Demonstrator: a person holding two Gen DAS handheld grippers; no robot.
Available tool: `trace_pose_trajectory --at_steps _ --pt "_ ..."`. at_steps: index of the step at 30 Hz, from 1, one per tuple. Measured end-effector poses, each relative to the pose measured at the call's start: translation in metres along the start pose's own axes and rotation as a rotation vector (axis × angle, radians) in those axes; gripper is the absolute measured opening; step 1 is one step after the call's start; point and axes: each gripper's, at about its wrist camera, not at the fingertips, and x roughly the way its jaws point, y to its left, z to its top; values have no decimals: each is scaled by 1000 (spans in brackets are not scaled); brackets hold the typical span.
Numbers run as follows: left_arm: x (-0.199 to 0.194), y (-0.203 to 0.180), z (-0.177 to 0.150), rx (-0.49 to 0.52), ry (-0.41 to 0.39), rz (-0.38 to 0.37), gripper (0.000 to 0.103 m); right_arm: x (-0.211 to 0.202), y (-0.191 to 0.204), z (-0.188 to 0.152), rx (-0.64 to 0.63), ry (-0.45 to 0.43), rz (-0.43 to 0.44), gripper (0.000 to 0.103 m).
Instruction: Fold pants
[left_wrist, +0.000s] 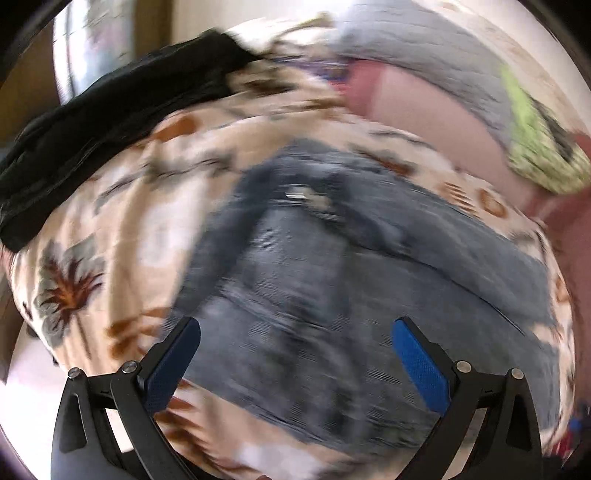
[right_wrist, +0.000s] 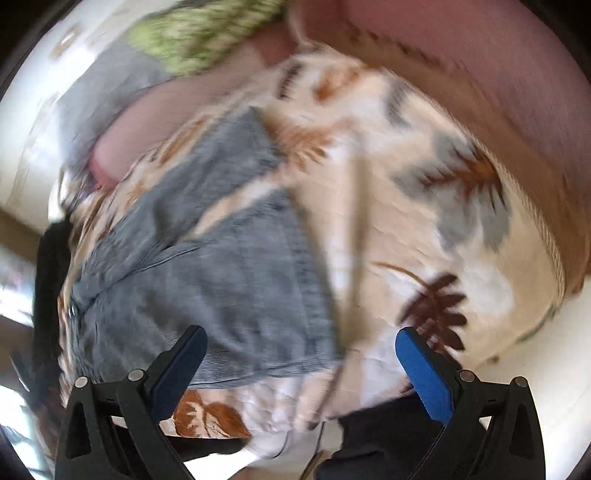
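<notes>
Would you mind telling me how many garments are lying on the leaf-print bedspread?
2: the grey pants spread across the middle, and a black garment at the far-left edge. Others may be hidden outside the blurred views.

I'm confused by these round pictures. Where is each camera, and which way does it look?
Left wrist: sits behind the open left tongs, looking down at grey-blue denim pants on the leaf-print bedspread.
Right wrist: behind the open right tongs, above the pants' edge.
Both share pants, bedspread, and green pillow.

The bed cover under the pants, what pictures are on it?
Brown and grey palm-like leaves on the cream bed cover, clearest in the right wrist view.
</notes>
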Motion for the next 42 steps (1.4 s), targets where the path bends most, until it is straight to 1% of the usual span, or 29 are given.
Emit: trace_pose_trajectory --at_steps 2,5,7,9,10,11,13,17,18,19,20,23,24,25,26,27,28,30,32,33,34,35,36,37,38,39,40,41,42 --pt "11 20 2 -68 23 5 103 12 -12 1 50 59 95 103" --pt "28 34 -1 -105 53 19 103 24 -14 -1 60 87 115 93" --pt "35 35 -6 -91 69 32 103 35 -11 -5 70 115 109 64" --pt "40 33 -12 -58 71 55 103 44 -9 -7 62 133 48 46" --pt "42 32 -15 -41 70 60 103 44 -6 -8 41 129 19 42" --pt "43 32 -16 -30 65 65 103 42 -3 -9 11 121 -9 31" --pt "42 31 -19 -10 61 71 103 32 12 -12 -89 84 -77 26" --pt "42 28 -22 21 66 91 103 10 50 -16 -320 -46 -278 26" --pt "42 27 -21 22 72 93 103 13 53 -17 -355 -54 -320 27" --pt "40 26 -22 23 77 95 103 26 52 -16 -382 1 -351 30" --pt "37 26 -22 25 80 95 103 51 46 -19 -405 131 -384 33" --pt "14 22 -19 57 26 91 103 41 45 -10 -379 97 -346 40" --pt "4 18 -16 74 -3 86 103 30 45 -2 -343 62 -299 45" --pt "-3 15 -13 87 -25 79 103 20 45 8 -308 25 -249 57" --pt "-7 8 -8 102 -44 66 103 13 48 23 -281 -18 -196 63" --pt "-9 3 -5 119 -50 50 103 12 52 38 -268 -47 -177 70" --pt "-7 -2 -3 131 -42 39 103 19 56 52 -262 -64 -153 71" --pt "7 -10 -4 155 -6 56 103 45 59 78 -241 -56 -100 71" --pt "31 -14 -11 184 67 92 103 83 56 97 -217 -4 -125 70" --pt "46 -13 -15 185 121 111 103 109 54 101 -226 64 -142 50" --pt "44 -9 -17 169 96 99 103 128 56 100 -259 112 -185 44" --pt "41 -9 -16 170 94 98 103 128 63 99 -312 87 -217 42" --pt "37 -9 -13 176 96 109 103 122 72 99 -364 66 -268 31" --pt "30 -10 -8 182 72 120 103 113 81 99 -407 28 -307 29" --pt "19 -13 3 196 18 119 103 106 85 100 -425 7 -289 30" --pt "13 -14 10 205 -8 112 103 102 85 105 -420 12 -264 39" --pt "10 -17 24 208 -28 97 103 101 84 112 -402 16 -249 66" --pt "12 -20 43 200 -46 64 103 98 80 122 -365 -4 -221 77" --pt "16 -24 58 197 -49 53 103 95 74 138 -314 -61 -195 84"
